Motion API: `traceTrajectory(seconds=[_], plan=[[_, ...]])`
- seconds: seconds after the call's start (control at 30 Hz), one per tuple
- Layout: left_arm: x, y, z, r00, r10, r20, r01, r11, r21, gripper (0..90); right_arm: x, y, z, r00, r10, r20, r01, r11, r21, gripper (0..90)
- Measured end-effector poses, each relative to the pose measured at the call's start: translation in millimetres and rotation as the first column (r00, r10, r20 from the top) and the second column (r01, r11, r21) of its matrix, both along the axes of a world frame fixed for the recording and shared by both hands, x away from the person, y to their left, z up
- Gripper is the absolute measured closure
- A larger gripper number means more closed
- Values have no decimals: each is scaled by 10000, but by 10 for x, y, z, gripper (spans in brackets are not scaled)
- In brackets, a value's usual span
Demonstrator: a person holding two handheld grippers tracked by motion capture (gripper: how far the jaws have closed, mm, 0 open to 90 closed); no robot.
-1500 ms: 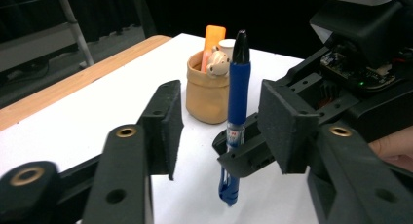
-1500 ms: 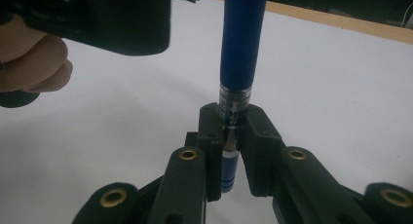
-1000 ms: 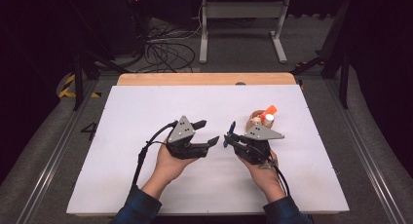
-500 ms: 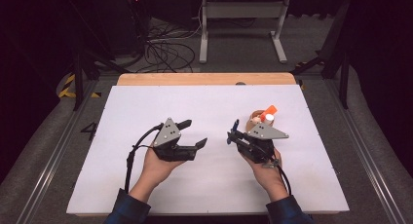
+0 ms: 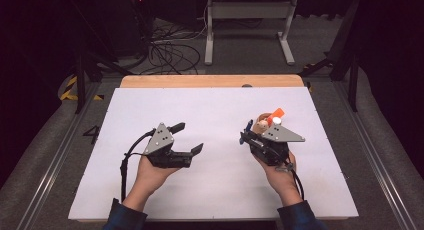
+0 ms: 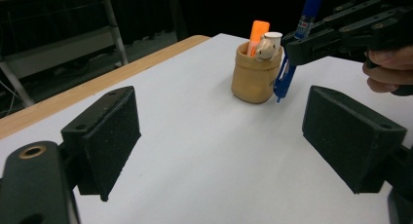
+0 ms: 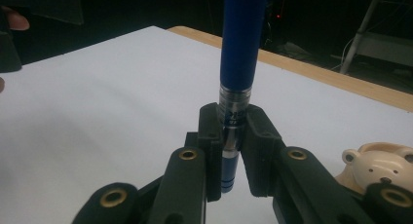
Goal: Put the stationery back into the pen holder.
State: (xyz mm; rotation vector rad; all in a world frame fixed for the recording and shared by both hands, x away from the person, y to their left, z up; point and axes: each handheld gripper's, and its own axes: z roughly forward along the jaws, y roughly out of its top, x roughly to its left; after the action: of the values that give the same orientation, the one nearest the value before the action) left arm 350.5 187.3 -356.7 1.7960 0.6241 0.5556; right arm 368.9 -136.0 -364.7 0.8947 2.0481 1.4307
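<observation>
Left gripper (image 5: 187, 138) jaws just opening, nothing between, right gripper (image 7: 233, 156) jaws clamped

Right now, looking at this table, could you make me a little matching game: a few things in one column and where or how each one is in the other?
Things:
1. blue pen
2. orange marker
3. left claw
4. bear-shaped pen holder

States:
A. jaws apart, nothing between them
B. clamped upright in the right claw
C. standing on the white table
D. poking up out of the holder

Pairs: 1-B, 2-D, 3-A, 4-C
</observation>
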Motion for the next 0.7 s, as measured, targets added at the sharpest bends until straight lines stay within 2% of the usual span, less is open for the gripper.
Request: traceTrajectory(seconds=[0.4,0.7], plan=[[7,219,-110,9985,544,-23,-544,9984,138,126,35,-42,13,9997,-229,13,229,9997,-50,800],[-6,391,-107,9967,810,-6,-810,9965,185,124,63,-148,43,9984,-559,66,559,9984,41,800]])
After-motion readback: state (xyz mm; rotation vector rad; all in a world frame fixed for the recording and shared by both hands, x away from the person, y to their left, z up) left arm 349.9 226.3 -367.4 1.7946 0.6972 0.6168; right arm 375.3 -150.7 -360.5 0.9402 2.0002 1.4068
